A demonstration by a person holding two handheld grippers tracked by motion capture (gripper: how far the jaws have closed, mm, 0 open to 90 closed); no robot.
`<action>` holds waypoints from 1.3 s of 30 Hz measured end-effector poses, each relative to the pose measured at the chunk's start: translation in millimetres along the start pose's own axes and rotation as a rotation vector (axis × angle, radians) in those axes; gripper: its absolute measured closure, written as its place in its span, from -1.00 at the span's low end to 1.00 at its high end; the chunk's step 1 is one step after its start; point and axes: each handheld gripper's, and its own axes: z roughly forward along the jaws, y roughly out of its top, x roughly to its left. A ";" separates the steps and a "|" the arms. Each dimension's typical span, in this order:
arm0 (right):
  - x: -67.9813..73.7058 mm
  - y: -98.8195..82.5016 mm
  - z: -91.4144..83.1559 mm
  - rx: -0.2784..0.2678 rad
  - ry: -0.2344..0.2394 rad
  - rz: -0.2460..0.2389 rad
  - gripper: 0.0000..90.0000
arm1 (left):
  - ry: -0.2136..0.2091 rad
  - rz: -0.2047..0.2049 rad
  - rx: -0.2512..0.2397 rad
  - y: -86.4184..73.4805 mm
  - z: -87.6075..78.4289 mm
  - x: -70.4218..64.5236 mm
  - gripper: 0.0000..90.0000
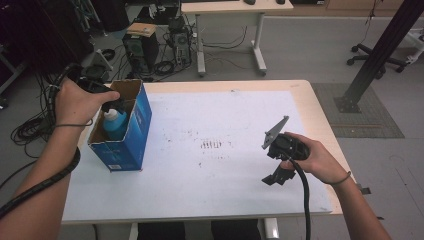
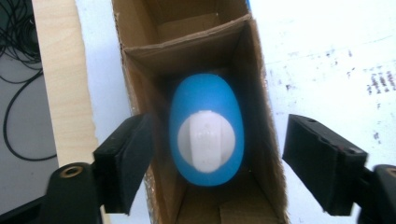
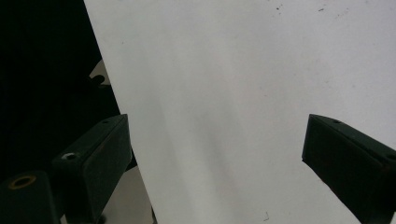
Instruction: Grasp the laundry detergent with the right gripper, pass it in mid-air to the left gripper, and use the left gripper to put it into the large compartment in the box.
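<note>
So the blue bottle (image 2: 207,130) with the white cap is standing inside the open cardboard box (image 1: 141,117) at the left of the high view, and the left gripper (image 2: 217,163) hangs right above it. Its fingers (image 2: 125,161) are spread apart on either side of the bottle, not pressing on it. I'd say the step is letting go, so lift straight up and keep those fingers clear of the box walls or the box may tip.

The right gripper (image 1: 280,162) just sits at lower right over the white sheet on the desk (image 1: 300,87), fingers wide apart with nothing in them.

The left gripper view looks straight down into the box and shows the cardboard divider behind the bottle. The high view shows the box's blue outside.
</note>
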 end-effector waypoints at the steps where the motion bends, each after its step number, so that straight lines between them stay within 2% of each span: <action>1: 0.0 0.0 0.0 0.000 0.000 0.000 -0.82 | 0.000 0.000 0.000 0.0 0.0 0.0 -0.58; 5: -1.1 0.2 1.0 0.003 -0.001 0.000 -0.82 | -0.001 0.004 0.001 0.5 -2.1 -0.6 -0.58; 9: -1.9 0.4 0.7 0.001 0.000 0.003 -0.82 | -0.001 0.019 -0.008 2.6 -14.1 -4.5 -0.63; 10: -2.2 0.8 0.2 0.000 0.001 0.004 -0.82 | 0.001 0.032 -0.021 3.9 -24.1 -8.0 -0.63; 12: -2.9 1.2 -0.5 -0.001 0.001 0.004 -0.82 | 0.001 0.032 -0.021 3.9 -24.1 -8.0 -0.68; 15: -3.8 1.2 -1.1 -0.003 0.000 0.006 -0.83 | 0.000 0.052 -0.038 5.6 -36.2 -11.4 -0.73; 16: -4.3 1.3 -1.0 -0.002 0.001 0.006 -0.83 | -0.004 0.056 -0.046 5.9 -39.4 -13.0 -0.75; 17: -4.9 1.3 -0.6 0.000 0.001 0.004 -0.83 | -0.028 0.071 -0.059 6.6 -46.4 -17.3 -0.77; 19: -5.9 1.2 0.1 0.004 0.000 0.010 -0.83 | -0.028 0.071 -0.059 6.6 -46.4 -17.3 -0.81; 20: -5.9 1.2 0.1 0.004 0.000 0.010 -0.83 | -0.040 0.099 -0.059 7.2 -51.9 -23.5 -0.81; 22: -7.0 1.4 -0.3 0.002 0.002 0.013 -0.83 | -0.040 0.099 -0.059 7.2 -51.9 -23.5 -0.83; 23: -7.2 1.5 -0.4 0.003 0.001 0.012 -0.83 | -0.047 0.120 -0.061 7.4 -55.0 -29.0 -0.83; 26: -7.4 1.9 -0.7 0.001 0.003 0.016 -0.83 | -0.055 0.128 -0.065 7.2 -55.8 -31.2 -0.85; 29: -7.5 2.5 -0.3 0.004 0.002 0.017 -0.83 | -0.073 0.148 -0.066 6.2 -55.6 -36.4 -0.86; 30: -7.6 2.7 0.1 0.005 0.003 0.016 -0.83 | -0.096 0.174 -0.063 4.1 -54.0 -42.5 -0.86; 33: -9.1 3.0 0.8 0.006 0.003 0.022 -0.83 | -0.100 0.179 -0.063 3.6 -53.5 -44.1 -0.86; 39: -13.5 4.4 1.6 0.006 0.002 0.037 -0.83 | -0.141 0.237 -0.069 -3.9 -47.1 -57.2 -0.87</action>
